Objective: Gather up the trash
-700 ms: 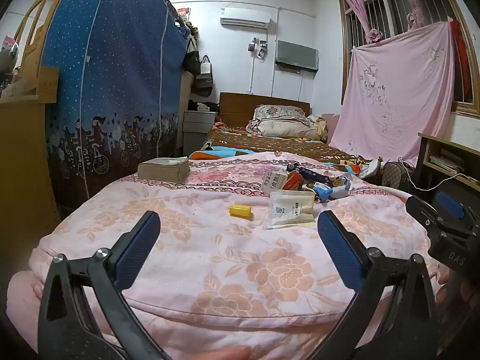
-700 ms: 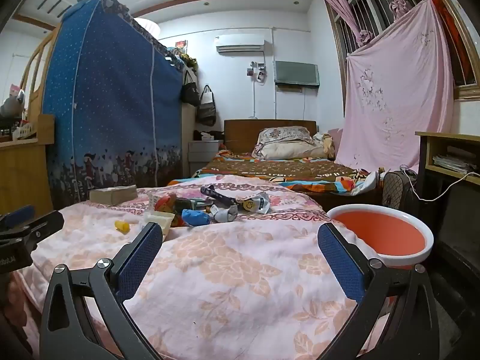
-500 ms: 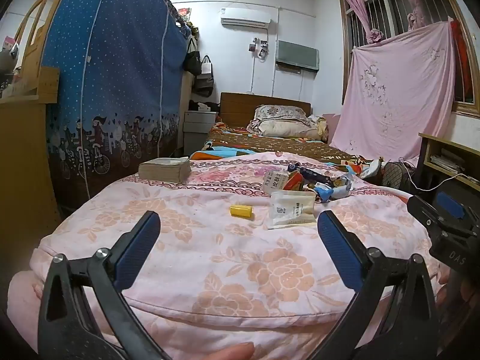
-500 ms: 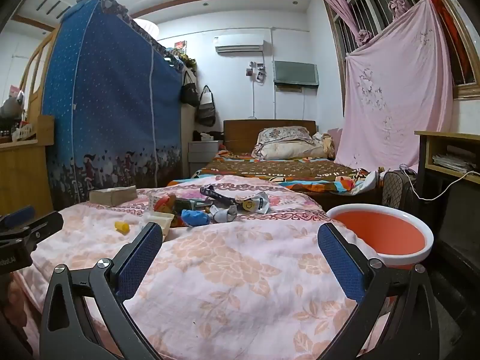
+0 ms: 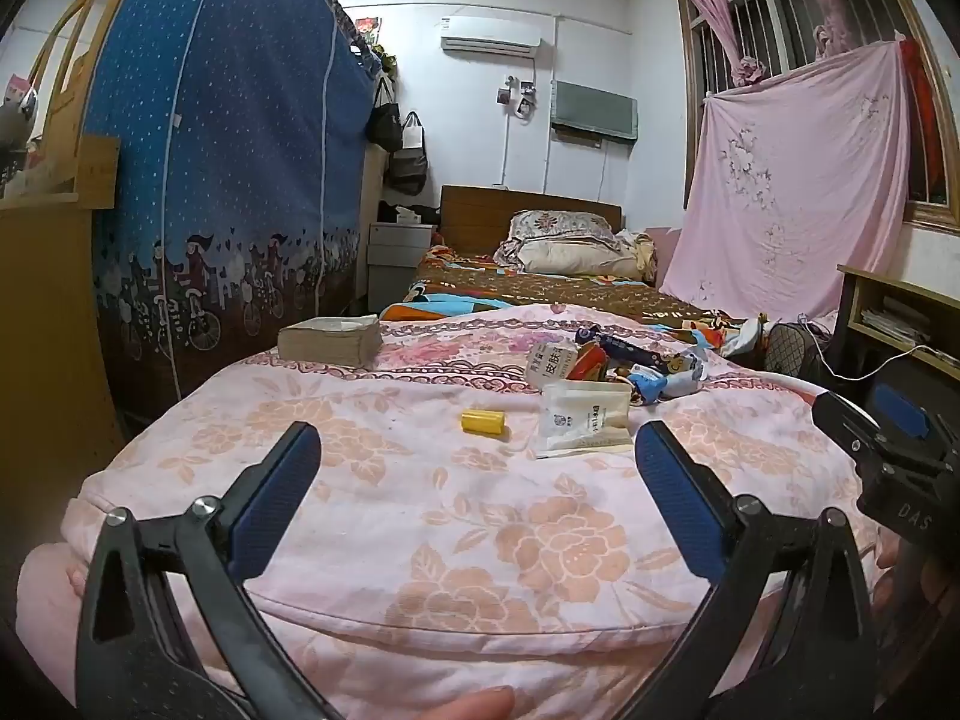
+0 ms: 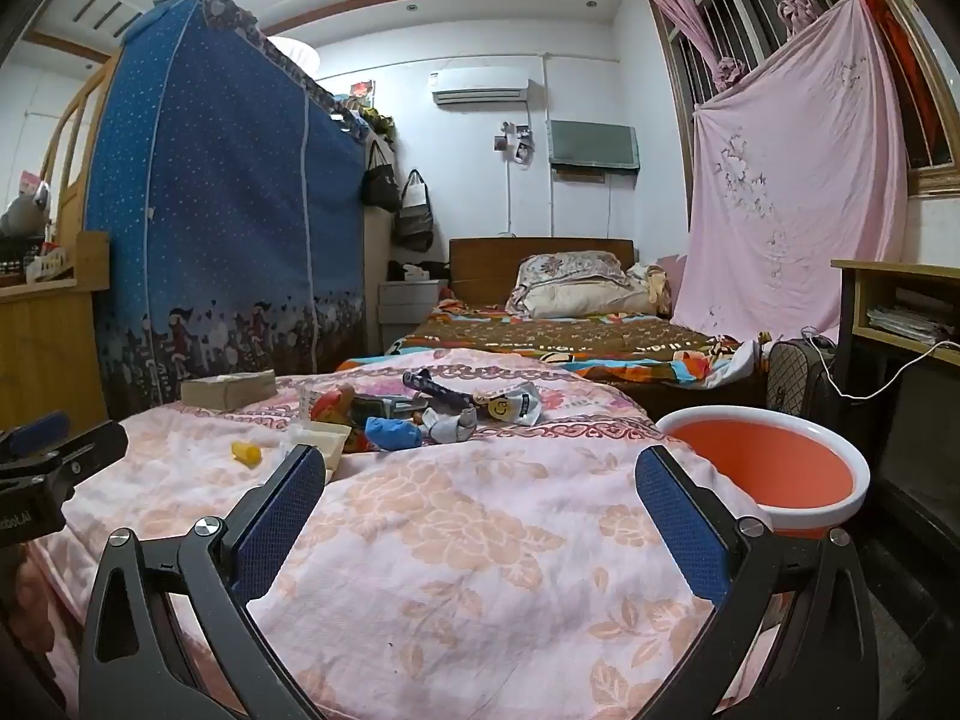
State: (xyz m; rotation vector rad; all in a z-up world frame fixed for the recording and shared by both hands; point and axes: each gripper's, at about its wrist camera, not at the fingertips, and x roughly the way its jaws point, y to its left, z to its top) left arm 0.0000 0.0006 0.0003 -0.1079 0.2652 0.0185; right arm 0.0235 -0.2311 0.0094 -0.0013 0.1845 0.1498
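Trash lies on a pink floral quilt (image 5: 480, 516). A small yellow piece (image 5: 482, 421) and a white sachet (image 5: 581, 418) lie nearest, with a pile of wrappers (image 5: 624, 360) behind them. My left gripper (image 5: 477, 468) is open and empty, low over the quilt's near edge, short of the yellow piece. My right gripper (image 6: 480, 495) is open and empty over the quilt; the wrapper pile (image 6: 438, 414) and yellow piece (image 6: 246, 452) lie ahead to its left. An orange basin with a white rim (image 6: 774, 474) stands right of the quilt.
A flat tan box (image 5: 330, 340) sits at the quilt's back left. A blue fabric wardrobe (image 5: 210, 180) stands left, a second bed (image 5: 540, 288) behind, a wooden desk (image 6: 900, 312) at the right. Each gripper shows at the edge of the other's view.
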